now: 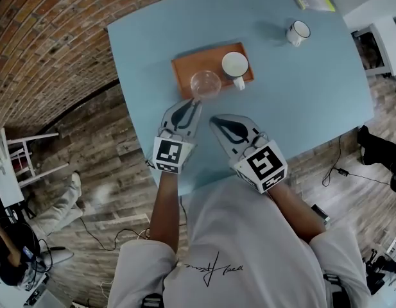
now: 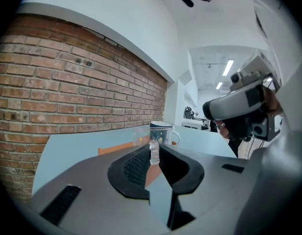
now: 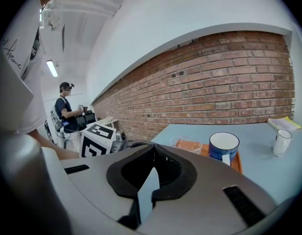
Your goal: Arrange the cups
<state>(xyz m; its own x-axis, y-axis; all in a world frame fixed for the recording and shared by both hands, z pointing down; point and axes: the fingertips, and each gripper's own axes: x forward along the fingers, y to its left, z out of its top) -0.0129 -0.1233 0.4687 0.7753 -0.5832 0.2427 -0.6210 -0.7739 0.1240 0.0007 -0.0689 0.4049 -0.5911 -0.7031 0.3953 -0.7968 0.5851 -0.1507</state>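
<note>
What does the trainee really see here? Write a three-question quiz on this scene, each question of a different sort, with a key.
1. True or false: the white mug stands on the orange tray.
2. What is between the left gripper's jaws? A) the clear glass cup's rim B) a spoon C) nothing
3. How many cups are on the table?
Key: 1. False: it stands off the tray, on the bare table. 2. A. 3. Three: the clear glass cup and the blue mug on the tray, the white mug apart.
</note>
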